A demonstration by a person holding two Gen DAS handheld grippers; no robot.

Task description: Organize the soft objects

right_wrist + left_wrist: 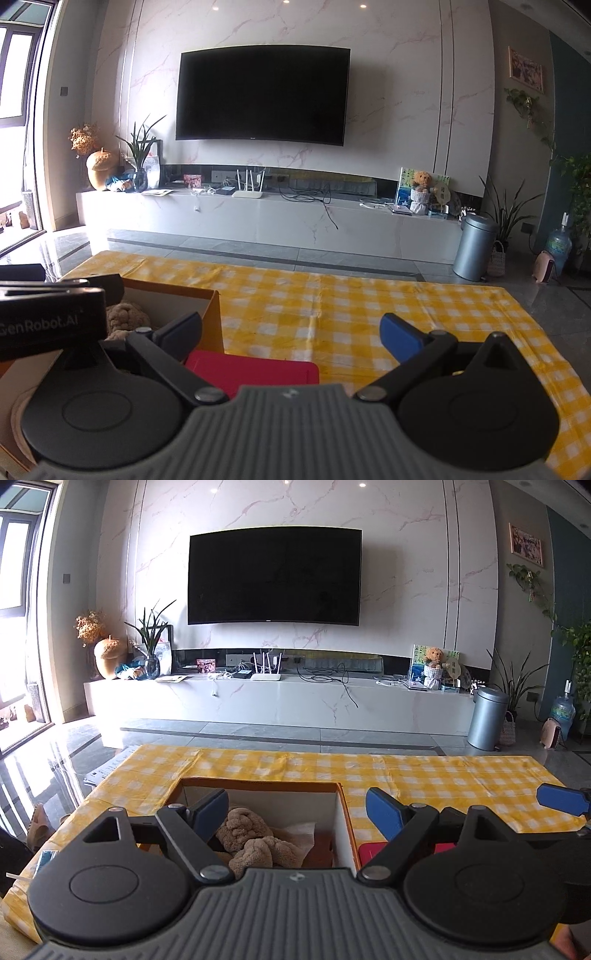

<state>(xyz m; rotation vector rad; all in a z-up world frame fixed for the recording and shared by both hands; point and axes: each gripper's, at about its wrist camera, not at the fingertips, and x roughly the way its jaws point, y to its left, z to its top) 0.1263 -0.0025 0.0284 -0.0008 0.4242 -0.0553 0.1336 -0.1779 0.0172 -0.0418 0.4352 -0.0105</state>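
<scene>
A table under a yellow-and-white checked cloth [443, 775] fills the near part of both views. On its left part stands an open cardboard box [341, 823] with orange edges and pale inner walls. A flat red thing [255, 369] lies on the cloth just beside the box's right wall.

Inside the box lie two brown fluffy rolled cloths [247, 830], one behind the other, on a sheet of pale paper; whether they touch each other cannot be told.

The left gripper [295, 808] hangs over the box with its jaws wide apart and nothing between the pads. Its left finger [210, 806] sits over the box's inside, just left of the rolled cloths; its right finger [384, 812] is outside the box wall, over the checked cloth. The rolled cloths lie below and between the two fingers, nearer the left one, and untouched as far as can be seen.

The right gripper [295, 332] is also spread to its widest and empty. It hovers over the red thing and the checked cloth, to the right of the box, with its left finger [181, 330] in front of the box's right wall. The rolled cloths are to its left, outside its jaws.
</scene>
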